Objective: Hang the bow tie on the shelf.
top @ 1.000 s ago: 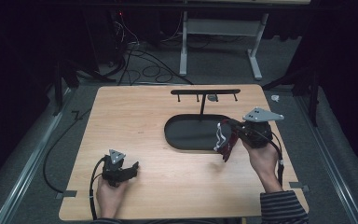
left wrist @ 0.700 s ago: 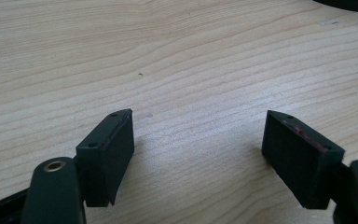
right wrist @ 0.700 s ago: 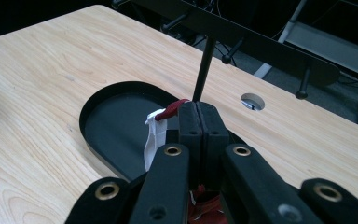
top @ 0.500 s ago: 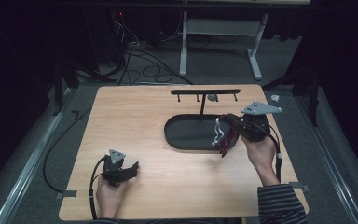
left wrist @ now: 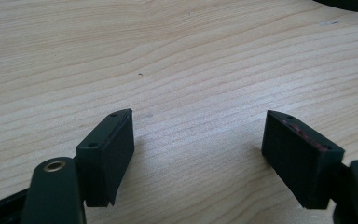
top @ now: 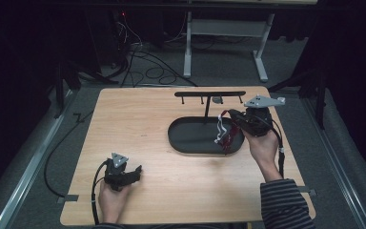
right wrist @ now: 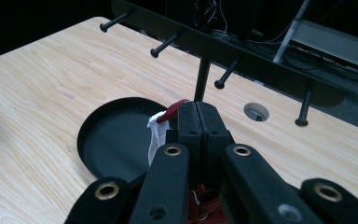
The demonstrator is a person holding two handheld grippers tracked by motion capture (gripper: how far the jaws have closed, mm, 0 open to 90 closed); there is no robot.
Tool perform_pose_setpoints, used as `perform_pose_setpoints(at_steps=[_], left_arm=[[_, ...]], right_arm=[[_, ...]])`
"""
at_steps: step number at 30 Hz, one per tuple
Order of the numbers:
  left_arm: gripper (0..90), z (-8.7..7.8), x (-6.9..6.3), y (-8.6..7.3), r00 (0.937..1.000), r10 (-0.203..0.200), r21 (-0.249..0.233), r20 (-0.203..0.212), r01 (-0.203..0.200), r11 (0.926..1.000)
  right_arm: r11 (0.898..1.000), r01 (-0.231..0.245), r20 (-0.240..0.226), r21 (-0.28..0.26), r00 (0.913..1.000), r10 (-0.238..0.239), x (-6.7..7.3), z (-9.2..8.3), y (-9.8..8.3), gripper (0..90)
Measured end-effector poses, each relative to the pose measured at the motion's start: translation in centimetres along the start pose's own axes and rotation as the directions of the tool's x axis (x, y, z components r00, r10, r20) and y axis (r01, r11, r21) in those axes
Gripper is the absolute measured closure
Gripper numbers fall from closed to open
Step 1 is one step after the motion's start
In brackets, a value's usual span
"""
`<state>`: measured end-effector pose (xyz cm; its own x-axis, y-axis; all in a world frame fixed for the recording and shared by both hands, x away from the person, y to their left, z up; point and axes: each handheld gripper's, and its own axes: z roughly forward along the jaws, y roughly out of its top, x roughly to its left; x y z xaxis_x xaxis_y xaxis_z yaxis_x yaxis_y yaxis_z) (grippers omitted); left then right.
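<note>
My right gripper (top: 231,117) clamped on straps (top: 223,134), centre frame; rack pegs (right wrist: 220,84) just above. Left gripper (left wrist: 198,154) apart, idle.

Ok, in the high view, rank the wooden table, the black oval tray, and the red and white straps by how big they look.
1. wooden table, by far the largest.
2. black oval tray.
3. red and white straps, held by the right gripper above the tray.
</note>
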<state>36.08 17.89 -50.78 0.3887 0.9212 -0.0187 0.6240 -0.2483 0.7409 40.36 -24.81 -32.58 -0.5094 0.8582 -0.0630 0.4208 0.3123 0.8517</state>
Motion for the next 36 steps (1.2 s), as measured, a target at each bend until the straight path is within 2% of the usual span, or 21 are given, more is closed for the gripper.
perform_pose_setpoints(at_steps=[3, 7, 13, 20, 24, 36], left_arm=[[25.5, 0.0, 0.0, 0.0, 1.0, 0.0, 0.0, 0.0, 0.0, 1.0], [25.7, 0.0, 0.0, 0.0, 1.0, -0.001, 0.0, 0.001, 0.001, 1.0], [25.5, 0.0, 0.0, 0.0, 1.0, 0.0, 0.0, 0.0, 0.0, 1.0], [25.5, 0.0, 0.0, 0.0, 1.0, -0.001, 0.0, 0.0, 0.001, 1.0], [25.5, 0.0, 0.0, 0.0, 1.0, 0.0, 0.0, 0.0, 0.0, 1.0], [25.4, 0.0, 0.0, 0.0, 1.0, 0.0, 0.0, 0.001, 0.0, 1.0]], right_arm=[[1.0, -0.013, -0.004, -0.001, 0.9999, 0.013, -0.1, 0.2, 0.2, 90.0], [1.0, -0.002, 0.004, 0.004, 1.0, 0.002, -0.3, 0.8, 0.6, 90.0], [1.0, -0.029, 0.007, 0.003, 0.9995, 0.029, -0.7, 1.5, 1.1, 90.0], [0.999, -0.044, 0.023, 0.024, 0.9988, 0.043, -1.2, 2.8, 1.5, 90.0], [0.998, -0.035, 0.041, 0.043, 0.9986, 0.033, -1.4, 3.4, 1.9, 90.0], [0.996, -0.057, 0.055, 0.07, 0.9971, 0.053, -2.0, 5.2, 2.7, 90.0]])
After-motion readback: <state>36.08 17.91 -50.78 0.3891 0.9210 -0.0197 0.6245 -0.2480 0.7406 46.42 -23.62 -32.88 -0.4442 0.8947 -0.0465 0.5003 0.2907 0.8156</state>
